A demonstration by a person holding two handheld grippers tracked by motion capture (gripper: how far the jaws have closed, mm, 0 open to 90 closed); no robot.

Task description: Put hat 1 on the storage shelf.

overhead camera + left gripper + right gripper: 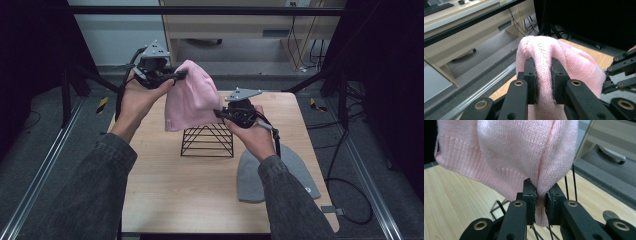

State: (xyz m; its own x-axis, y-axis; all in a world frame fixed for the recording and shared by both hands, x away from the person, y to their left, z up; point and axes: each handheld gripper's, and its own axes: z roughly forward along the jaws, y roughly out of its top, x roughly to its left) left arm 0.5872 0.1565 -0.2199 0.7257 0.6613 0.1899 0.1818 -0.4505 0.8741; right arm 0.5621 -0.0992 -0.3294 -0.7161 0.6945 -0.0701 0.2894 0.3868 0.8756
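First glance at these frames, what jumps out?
The pink beanie, held up in the air over the black wire stand at the table's middle. Each end is pinched: the left gripper has its jaws shut on the top, the right gripper on the lower rim. After that, a grey beanie lying flat on the wooden table, at its right edge, under the right forearm.
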